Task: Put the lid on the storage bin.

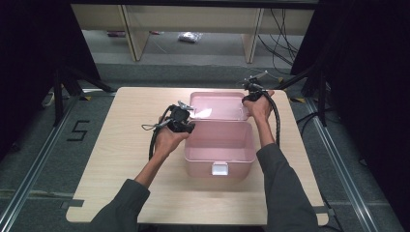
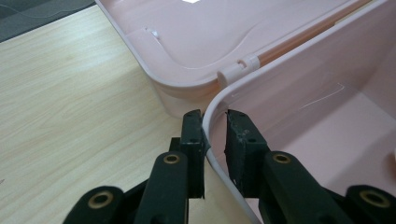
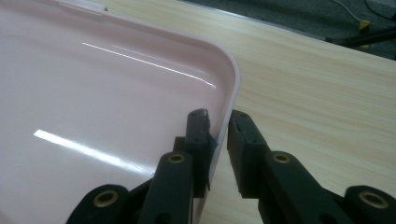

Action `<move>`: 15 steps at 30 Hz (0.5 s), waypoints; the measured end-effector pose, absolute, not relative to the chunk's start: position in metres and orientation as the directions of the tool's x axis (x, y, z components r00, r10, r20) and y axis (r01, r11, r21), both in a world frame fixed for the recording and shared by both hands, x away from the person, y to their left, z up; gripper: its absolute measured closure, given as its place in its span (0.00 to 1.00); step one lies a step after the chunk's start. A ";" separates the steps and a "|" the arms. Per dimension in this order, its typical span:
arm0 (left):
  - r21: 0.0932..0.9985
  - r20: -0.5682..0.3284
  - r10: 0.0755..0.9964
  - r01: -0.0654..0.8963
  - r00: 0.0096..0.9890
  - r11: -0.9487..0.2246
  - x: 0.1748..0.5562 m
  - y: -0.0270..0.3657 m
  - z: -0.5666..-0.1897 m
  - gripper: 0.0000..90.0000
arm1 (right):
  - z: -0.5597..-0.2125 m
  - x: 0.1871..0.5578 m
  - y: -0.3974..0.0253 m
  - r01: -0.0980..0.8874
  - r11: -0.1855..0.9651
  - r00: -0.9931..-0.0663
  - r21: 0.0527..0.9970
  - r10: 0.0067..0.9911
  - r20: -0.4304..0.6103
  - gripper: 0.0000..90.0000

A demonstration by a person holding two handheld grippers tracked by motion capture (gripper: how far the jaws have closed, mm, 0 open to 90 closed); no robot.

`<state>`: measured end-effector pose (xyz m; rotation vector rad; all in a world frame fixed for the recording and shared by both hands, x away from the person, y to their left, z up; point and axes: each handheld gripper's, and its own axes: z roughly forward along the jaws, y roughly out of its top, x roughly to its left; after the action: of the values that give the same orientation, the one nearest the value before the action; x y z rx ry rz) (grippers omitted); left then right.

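A pink plastic box [image 1: 218, 155] stands open in the middle of the table, its lid [image 1: 217, 107] laid back behind it. My left gripper [image 1: 187, 126] is at the box's rear left corner. In the left gripper view the jaws of that gripper [image 2: 215, 114] straddle the box's wall [image 2: 303, 88] near the hinge [image 2: 238, 67]; one jaw touches the rim, the other stands a little off. My right gripper [image 1: 250, 96] is at the lid's far right corner. Its jaws [image 3: 218, 114] straddle the lid's rim [image 3: 233, 79], with a small gap on the outer side.
The box is empty inside and has a white latch [image 1: 219, 168] on its front wall. The light wooden table [image 1: 121, 145] lies bare around the box. A cable trails from each gripper. Dark stands and floor rails flank the table.
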<state>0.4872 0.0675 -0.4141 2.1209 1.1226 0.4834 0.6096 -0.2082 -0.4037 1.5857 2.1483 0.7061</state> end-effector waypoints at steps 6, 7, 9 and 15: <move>0.712 0.011 0.830 0.578 0.558 -0.398 0.487 0.067 -0.414 0.86 | -0.399 0.606 -0.207 0.738 0.256 -0.296 0.625 0.954 -0.042 0.90; 0.712 0.011 0.830 0.579 0.558 -0.398 0.487 0.067 -0.414 0.86 | -0.397 0.605 -0.206 0.739 0.243 -0.282 0.629 0.959 -0.039 0.90; 0.713 0.008 0.832 0.581 0.555 -0.394 0.487 0.067 -0.414 0.86 | -0.395 0.604 -0.205 0.729 0.256 -0.282 0.636 0.957 -0.061 0.90; 0.713 0.010 0.834 0.581 0.552 -0.394 0.487 0.066 -0.414 0.85 | -0.384 0.598 -0.203 0.712 0.250 -0.269 0.656 0.960 -0.074 0.91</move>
<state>0.4866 0.0662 -0.4138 2.1192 1.1321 0.4872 0.5975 -0.2027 -0.3839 1.5197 2.0620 0.7083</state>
